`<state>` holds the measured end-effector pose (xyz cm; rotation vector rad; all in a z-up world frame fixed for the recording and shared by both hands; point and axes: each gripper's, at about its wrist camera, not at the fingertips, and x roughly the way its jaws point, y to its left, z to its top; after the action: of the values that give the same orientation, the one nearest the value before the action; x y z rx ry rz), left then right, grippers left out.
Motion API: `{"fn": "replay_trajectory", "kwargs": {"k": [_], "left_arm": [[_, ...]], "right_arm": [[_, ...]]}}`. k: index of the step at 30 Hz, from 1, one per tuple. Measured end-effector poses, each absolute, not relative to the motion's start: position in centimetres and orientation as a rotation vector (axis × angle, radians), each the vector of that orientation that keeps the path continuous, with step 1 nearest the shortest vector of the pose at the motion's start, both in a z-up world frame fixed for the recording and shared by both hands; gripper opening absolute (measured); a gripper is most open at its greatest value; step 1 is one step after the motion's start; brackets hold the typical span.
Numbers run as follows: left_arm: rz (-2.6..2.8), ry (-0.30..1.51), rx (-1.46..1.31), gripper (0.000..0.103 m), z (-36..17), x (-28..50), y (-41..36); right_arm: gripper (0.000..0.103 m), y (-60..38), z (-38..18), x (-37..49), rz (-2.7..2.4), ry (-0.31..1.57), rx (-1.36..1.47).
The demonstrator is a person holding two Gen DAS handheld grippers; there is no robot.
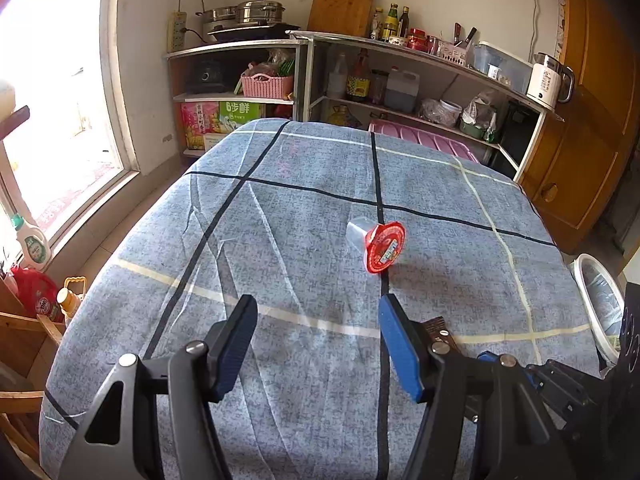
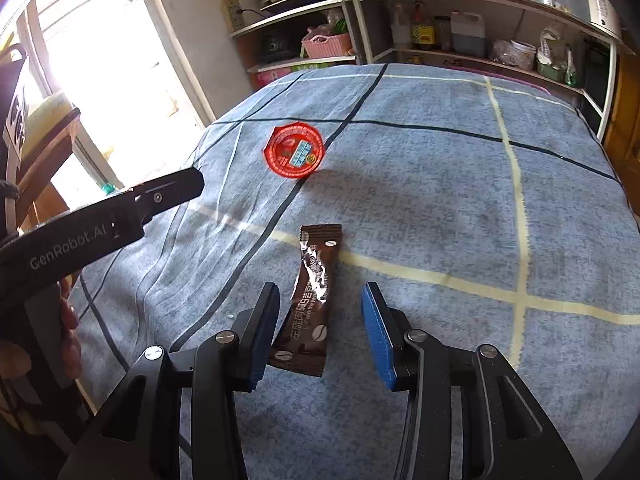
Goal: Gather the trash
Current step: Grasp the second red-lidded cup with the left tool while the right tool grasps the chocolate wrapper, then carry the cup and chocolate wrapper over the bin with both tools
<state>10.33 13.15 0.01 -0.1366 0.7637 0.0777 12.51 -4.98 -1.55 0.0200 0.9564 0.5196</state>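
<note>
Trash remaining on the blue checked tablecloth (image 2: 440,200): a brown coffee sachet (image 2: 310,300) and a tipped jelly cup (image 1: 378,244) with red lid. Right gripper (image 2: 320,332) straddles the sachet, fingers apart, nothing gripped, evidently positioned for pickup. Left gripper (image 1: 318,344) hangs empty, fingers wide, short of the cup.

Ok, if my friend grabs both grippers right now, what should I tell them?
Left gripper: open, holding nothing, over the tablecloth, short of the jelly cup.
Right gripper: open, with the brown coffee packet lying between its fingers, not pinched.
The jelly cup lies on its side near the middle of the table, red lid towards us.
The bin sits off the table's right edge.
Done: nothing picked up from the table yet.
Left: probably close on the packet, grab the cup, drop both in the bin.
</note>
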Motion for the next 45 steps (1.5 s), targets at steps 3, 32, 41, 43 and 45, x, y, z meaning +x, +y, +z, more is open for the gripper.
{"fn": "replay_trajectory", "kwargs": {"k": [3,32,41,43,45], "left_arm": [[0.052,0.77,-0.16,0.065,-0.2,10.9,13.4],[0.062,0.85,-0.175,0.072,-2.5,20.7,10.0],[0.057,0.868,-0.187,0.056,-3.5,21.1,10.1],[0.064,0.866,-0.177,0.052,-3.5,21.0,10.0],[0.054,0.859,-0.184,0.052,-3.3,20.9,10.0]], "right_arm": [[0.044,-4.7,-1.5,12.7,0.51,0.954,0.012],[0.022,-8.4,-1.3,14.1,0.397,0.937,0.029],[0.022,-8.8,-1.3,14.2,0.406,0.936,0.047],[0.022,-8.9,-1.3,14.1,0.407,0.934,0.05],[0.022,-9.0,-1.3,14.1,0.407,0.93,0.052]]}}
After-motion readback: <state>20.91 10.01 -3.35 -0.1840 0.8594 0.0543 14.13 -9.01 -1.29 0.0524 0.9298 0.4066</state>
